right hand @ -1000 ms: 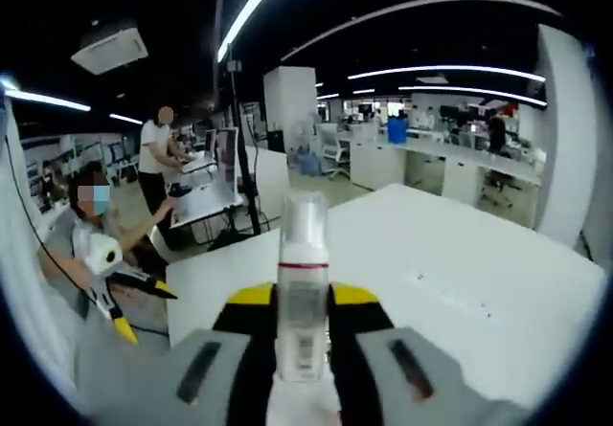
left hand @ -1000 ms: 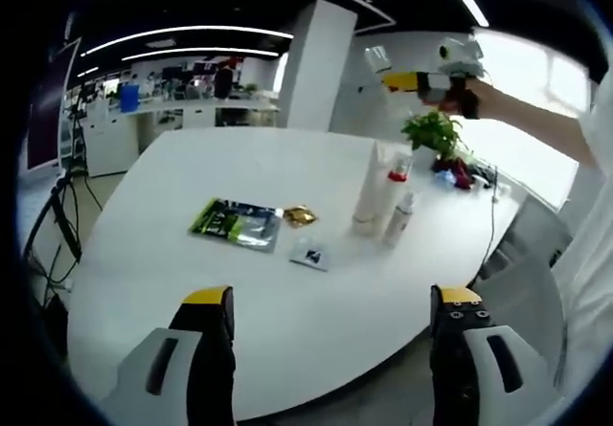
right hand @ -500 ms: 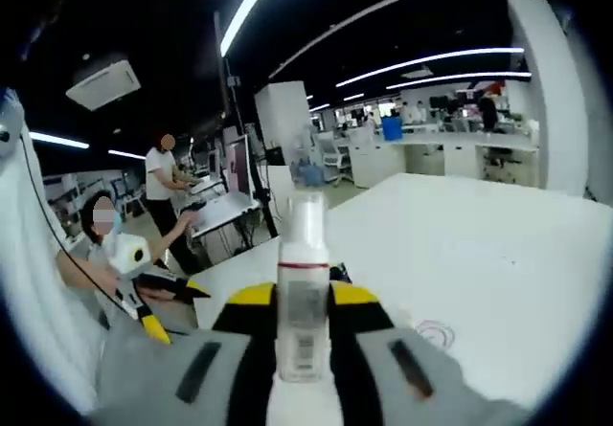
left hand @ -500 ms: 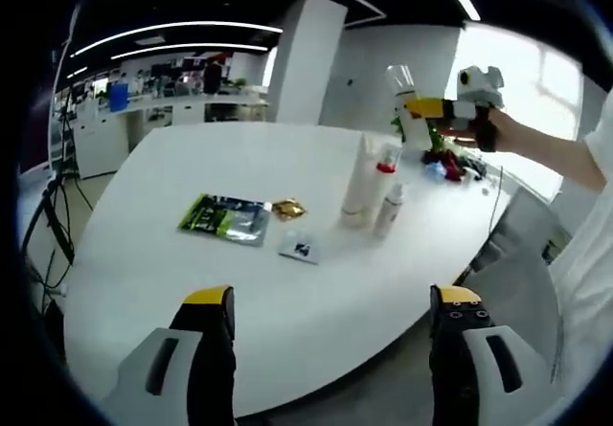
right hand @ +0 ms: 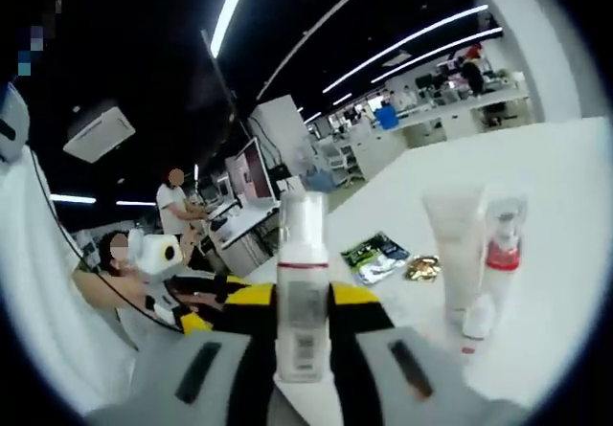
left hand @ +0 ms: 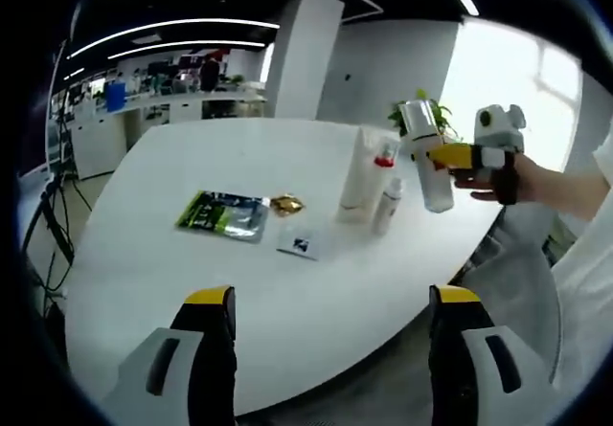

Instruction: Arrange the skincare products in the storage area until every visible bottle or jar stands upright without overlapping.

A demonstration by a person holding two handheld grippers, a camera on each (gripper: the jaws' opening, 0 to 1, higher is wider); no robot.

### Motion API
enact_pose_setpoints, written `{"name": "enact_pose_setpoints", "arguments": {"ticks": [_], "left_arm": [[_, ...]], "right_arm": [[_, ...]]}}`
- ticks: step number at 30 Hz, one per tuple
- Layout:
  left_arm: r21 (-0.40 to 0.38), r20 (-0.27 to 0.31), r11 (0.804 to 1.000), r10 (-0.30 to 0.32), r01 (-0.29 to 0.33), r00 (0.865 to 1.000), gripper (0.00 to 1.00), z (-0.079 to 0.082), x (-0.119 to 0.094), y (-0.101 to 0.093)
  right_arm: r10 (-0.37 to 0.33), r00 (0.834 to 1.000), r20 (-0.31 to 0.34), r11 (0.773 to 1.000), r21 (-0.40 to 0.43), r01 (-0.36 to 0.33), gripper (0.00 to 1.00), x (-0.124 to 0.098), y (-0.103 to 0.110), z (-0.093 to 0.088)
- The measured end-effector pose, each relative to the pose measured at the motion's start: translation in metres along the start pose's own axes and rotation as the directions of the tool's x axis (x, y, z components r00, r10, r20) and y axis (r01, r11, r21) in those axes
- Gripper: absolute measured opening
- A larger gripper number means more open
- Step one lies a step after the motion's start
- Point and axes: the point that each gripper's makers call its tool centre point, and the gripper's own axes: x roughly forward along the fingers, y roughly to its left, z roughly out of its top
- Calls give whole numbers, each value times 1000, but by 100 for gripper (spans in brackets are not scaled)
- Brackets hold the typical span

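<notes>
Right gripper view: fingers [right hand: 303,297] pinch cylindrical clear-capped bottle [right hand: 303,282].

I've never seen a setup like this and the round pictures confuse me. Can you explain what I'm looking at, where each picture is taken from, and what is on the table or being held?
There is no robot here. A person holds a two-jaw gripper in each hand, and each gripper carries a fisheye camera looking along its own jaws.

In the left gripper view, the left gripper stands open and holds nothing, above the near edge of a white table. On the table lie a green packet, a small gold packet and a white sachet, and three skincare containers stand together: a tall white tube, a red-collared bottle and a small white bottle.

The right gripper is shut on a clear-capped pump bottle. The left gripper view shows that bottle carried in the air beside the standing group.
</notes>
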Motion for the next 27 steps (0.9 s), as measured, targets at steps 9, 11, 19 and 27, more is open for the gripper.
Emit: {"name": "enact_pose_setpoints", "arguments": {"ticks": [9,11,19,27], "left_arm": [[67,-76,987,-140,146,987,78,-2,8,-36],[48,-69,975,-213,216,975,77,2,12,-55],[59,-66,886,-456,459,888,72,21,26,-123],[82,-80,850,-515,520,853,55,37,36,-143]], "right_arm": [[52,998,19,998,44,-53,19,-11,13,-16],[76,997,24,996,51,-77,19,-14,20,-18],[160,984,78,985,60,-165,19,-23,35,-7],[221,969,106,972,55,-228,19,-26,48,1]]}}
